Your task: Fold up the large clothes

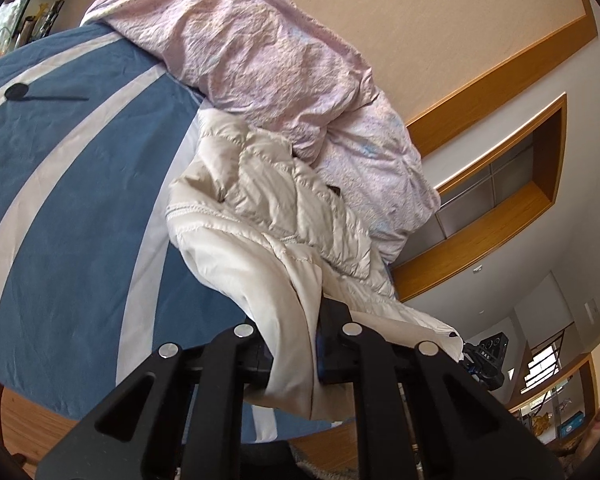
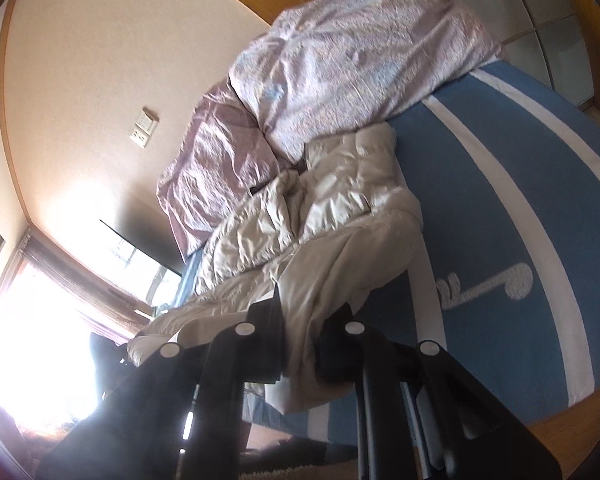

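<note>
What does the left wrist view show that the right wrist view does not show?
Only the left wrist view: a black round thing with a thin stem lying on the bedspread, a wooden wall niche, and the left hand-held gripper shut on the jacket.

Only the right wrist view: a bright window, a wall socket, a white embroidered motif, and the right hand-held gripper shut on the jacket.

Both: the cream jacket, the pink quilt, the blue and white bedspread.

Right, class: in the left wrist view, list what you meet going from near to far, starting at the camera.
Left hand-held gripper → cream jacket → pink quilt → wall.
</note>
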The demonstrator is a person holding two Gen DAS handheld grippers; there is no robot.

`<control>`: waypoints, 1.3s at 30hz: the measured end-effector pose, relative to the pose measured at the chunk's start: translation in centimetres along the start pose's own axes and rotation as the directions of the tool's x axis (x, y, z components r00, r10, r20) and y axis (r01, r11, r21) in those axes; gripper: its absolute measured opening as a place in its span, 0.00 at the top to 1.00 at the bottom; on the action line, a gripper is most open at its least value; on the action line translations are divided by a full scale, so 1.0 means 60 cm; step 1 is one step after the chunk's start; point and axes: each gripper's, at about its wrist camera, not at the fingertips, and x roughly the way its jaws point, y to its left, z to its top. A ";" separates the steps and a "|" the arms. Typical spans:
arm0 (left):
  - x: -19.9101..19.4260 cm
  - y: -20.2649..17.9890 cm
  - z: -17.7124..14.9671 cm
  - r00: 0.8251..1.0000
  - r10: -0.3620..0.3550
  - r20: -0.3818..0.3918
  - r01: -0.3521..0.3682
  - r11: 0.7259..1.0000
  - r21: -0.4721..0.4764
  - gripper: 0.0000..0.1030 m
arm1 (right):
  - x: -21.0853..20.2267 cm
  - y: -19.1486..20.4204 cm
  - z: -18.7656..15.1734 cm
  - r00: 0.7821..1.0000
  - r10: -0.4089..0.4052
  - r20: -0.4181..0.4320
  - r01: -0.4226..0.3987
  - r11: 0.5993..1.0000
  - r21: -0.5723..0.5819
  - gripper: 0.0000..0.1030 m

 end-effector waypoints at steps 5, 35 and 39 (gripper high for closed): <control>0.013 -0.014 0.043 0.999 -0.029 0.042 0.029 1.000 -0.008 0.89 | 0.011 0.036 0.041 0.996 -0.009 0.083 0.014 0.999 -0.049 0.88; 0.318 0.022 0.331 0.970 0.202 0.136 -0.186 0.975 -0.121 0.74 | 0.431 0.020 0.321 0.872 -0.467 0.150 0.455 0.884 0.106 0.81; 0.340 0.040 0.333 0.975 0.174 0.139 -0.154 0.977 -0.148 0.46 | 0.459 -0.008 0.325 0.888 -0.443 0.124 0.416 0.888 0.194 0.59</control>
